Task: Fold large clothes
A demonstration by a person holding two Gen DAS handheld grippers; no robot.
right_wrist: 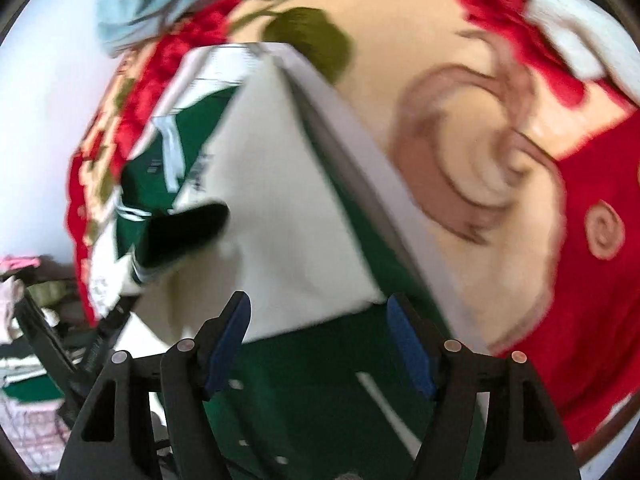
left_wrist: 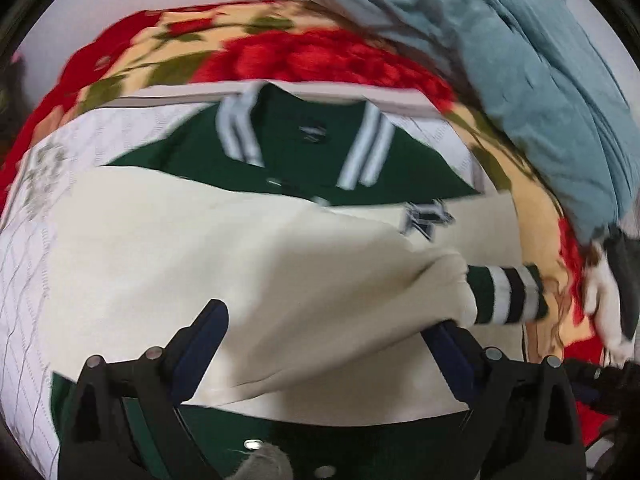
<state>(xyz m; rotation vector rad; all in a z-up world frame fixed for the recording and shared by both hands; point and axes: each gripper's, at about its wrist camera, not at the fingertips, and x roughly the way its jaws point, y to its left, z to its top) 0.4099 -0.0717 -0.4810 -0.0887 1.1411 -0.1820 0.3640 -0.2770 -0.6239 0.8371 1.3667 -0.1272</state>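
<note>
Holding position over a varsity jacket (left_wrist: 248,248), green body with cream sleeves, spread on a white patterned sheet (left_wrist: 28,280) over a red-rose blanket (left_wrist: 320,56).

Item 1, left gripper (left_wrist: 332,344): my fingers stand wide apart, blue pads facing in. A cream sleeve (left_wrist: 320,280) drapes across the gap between them, running toward 3 o'clock, where its striped green cuff (left_wrist: 508,296) lies. I cannot tell whether the right-hand pad touches the cloth; nothing is clamped.

Item 2, right gripper (right_wrist: 320,344): fingers likewise spread wide, gripping nothing. Green jacket front (right_wrist: 320,392) fills the space between the pads, with a cream sleeve (right_wrist: 280,220) just beyond at 12 o'clock.

Item 3, collar (left_wrist: 304,136): striped white and green, at 12 o'clock in the left view, a small label inside.

Item 4, star-shaped chest patch (left_wrist: 426,220): at 1 o'clock, beside the folded sleeve.

Item 5, grey-blue quilted cover (left_wrist: 520,80): bunched at 2 o'clock, well apart from the jacket.

Both views are motion-blurred.
</note>
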